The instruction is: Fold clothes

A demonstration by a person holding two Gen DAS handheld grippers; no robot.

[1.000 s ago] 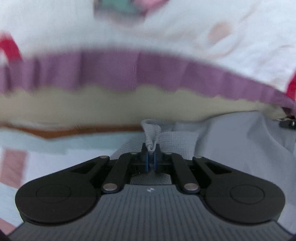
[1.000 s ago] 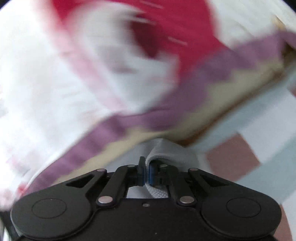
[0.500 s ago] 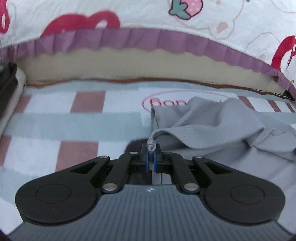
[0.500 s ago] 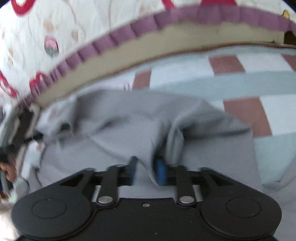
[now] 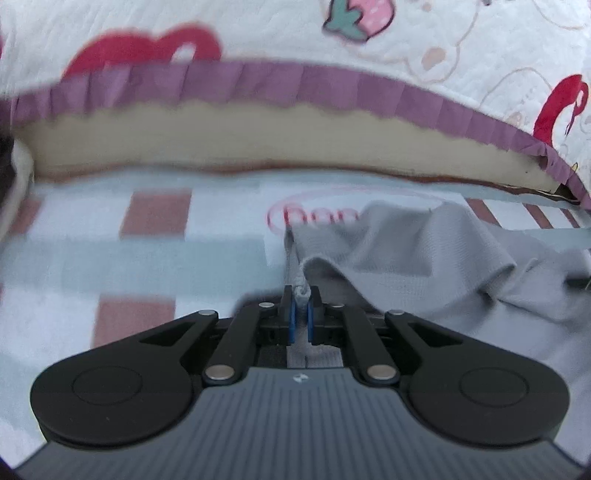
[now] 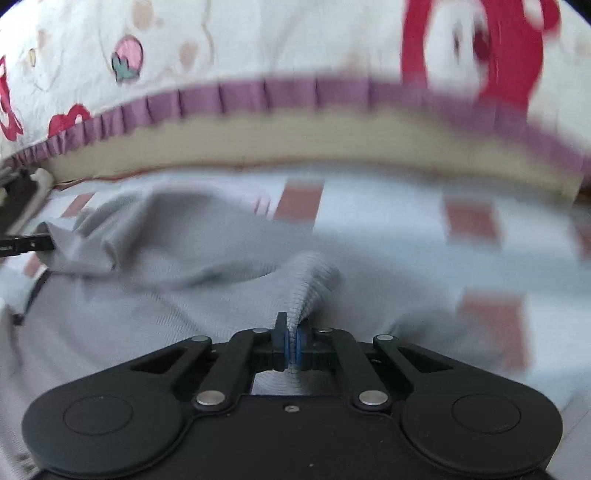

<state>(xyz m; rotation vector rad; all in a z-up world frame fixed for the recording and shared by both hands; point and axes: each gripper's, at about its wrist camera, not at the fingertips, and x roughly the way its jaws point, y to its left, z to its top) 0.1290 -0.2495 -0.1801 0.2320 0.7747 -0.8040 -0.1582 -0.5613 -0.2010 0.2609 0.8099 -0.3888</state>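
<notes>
Where both claws pinch it, the grey garment (image 6: 155, 291) lies rumpled.

Soft even daylight, motion blur esp. right view, fisheye-bent edges.

The garment (image 5: 424, 254) lies crumpled on the checked sheet (image 5: 110, 258). Behind both runs the mattress edge (image 5: 221, 147), with the quilt (image 5: 258, 33) on top of it
</notes>
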